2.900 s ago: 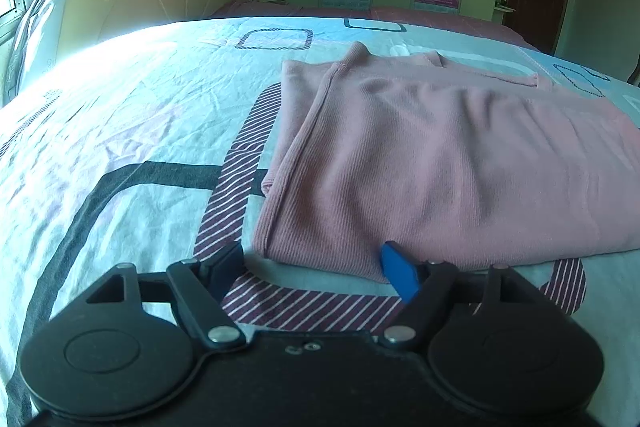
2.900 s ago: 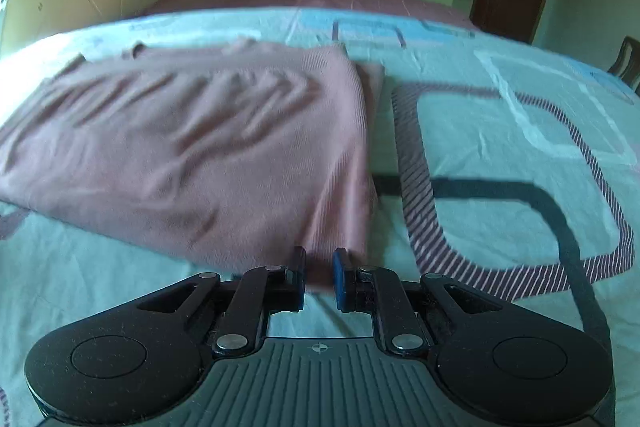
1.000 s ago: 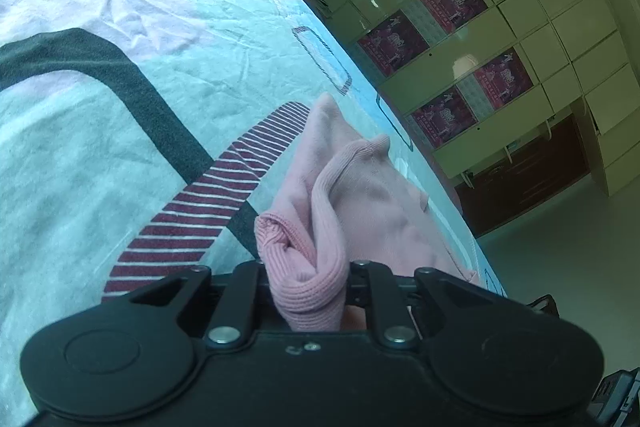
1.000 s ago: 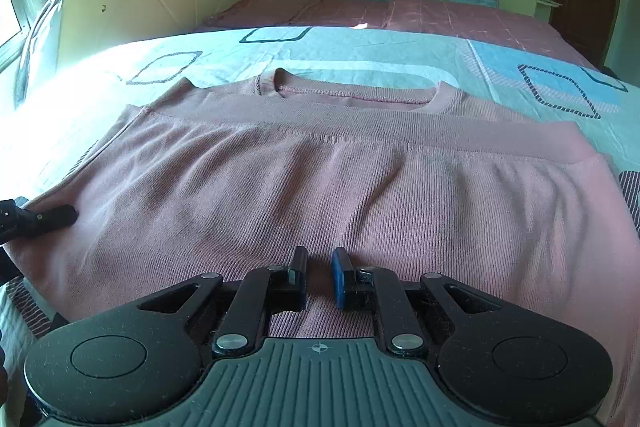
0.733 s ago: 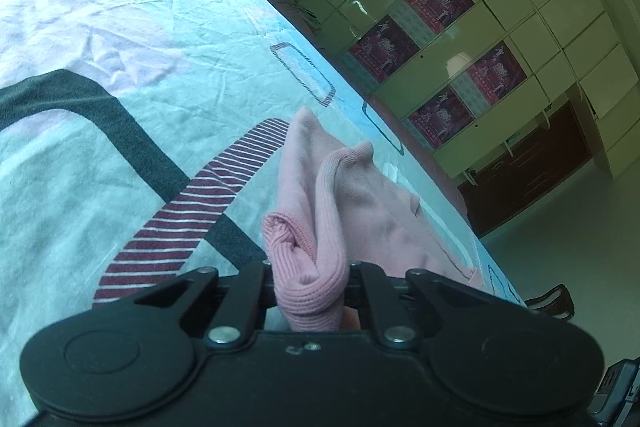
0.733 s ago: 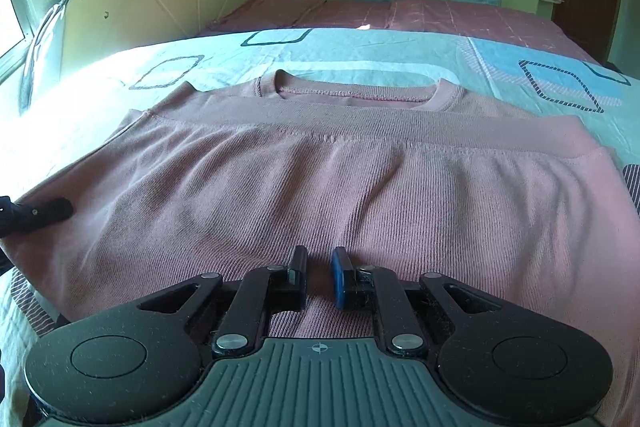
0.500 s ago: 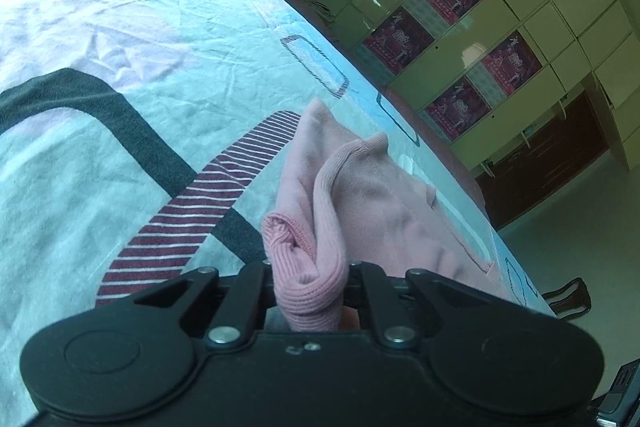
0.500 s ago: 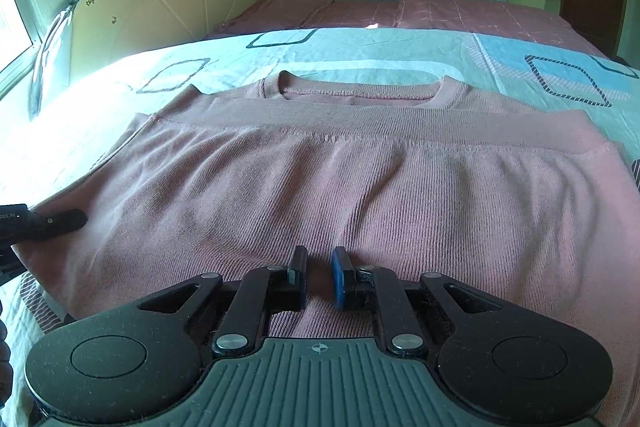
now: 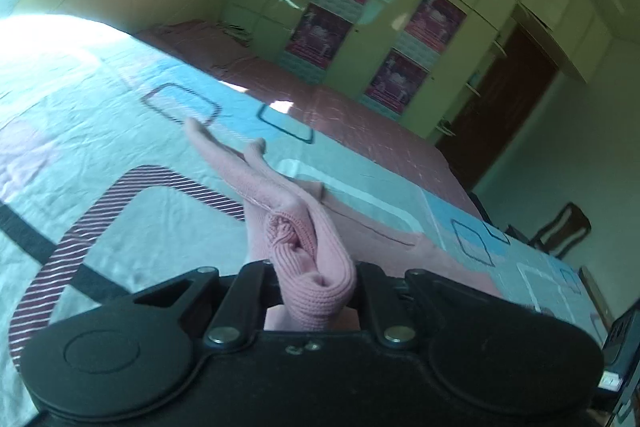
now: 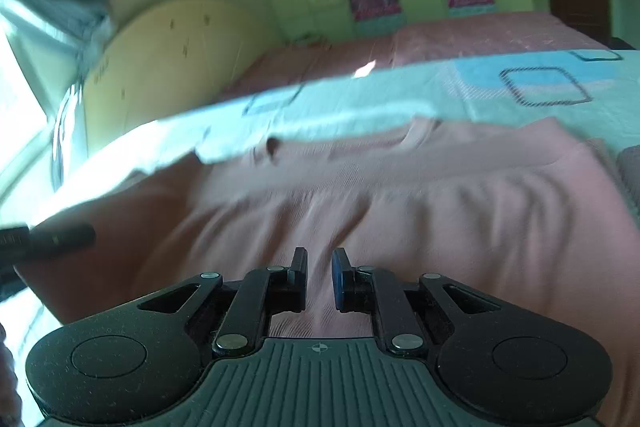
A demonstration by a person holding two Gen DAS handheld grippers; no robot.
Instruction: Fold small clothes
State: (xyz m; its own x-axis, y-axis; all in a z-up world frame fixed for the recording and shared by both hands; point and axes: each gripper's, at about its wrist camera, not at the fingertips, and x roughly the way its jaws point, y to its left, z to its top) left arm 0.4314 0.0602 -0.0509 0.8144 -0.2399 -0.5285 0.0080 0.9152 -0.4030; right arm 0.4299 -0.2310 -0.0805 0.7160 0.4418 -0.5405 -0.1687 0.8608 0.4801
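Note:
A pink knit sweater [image 10: 400, 195] lies folded on the bed. My left gripper [image 9: 316, 275] is shut on a bunched corner of the sweater [image 9: 304, 239] and holds it lifted above the bedspread, the fabric trailing away from the jaws. In the right wrist view my right gripper [image 10: 319, 271] hovers low over the sweater's near middle, jaws nearly closed with a narrow gap and nothing between them. The left gripper's black tip [image 10: 52, 239] shows at the sweater's left edge. The view is motion-blurred.
The bedspread [image 9: 120, 131] is pale blue with striped and dark outlines. A cream headboard [image 10: 168, 59] and curtain stand at the left. Green wardrobes with posters [image 9: 360, 27] line the far wall. A dark door [image 9: 500, 99] and a chair [image 9: 560, 231] are at the right.
My left gripper has lifted the pink corner higher and swung its view toward the wardrobes. My right gripper has shifted and tilted over the sweater, blurring its view; its jaws stay the same.

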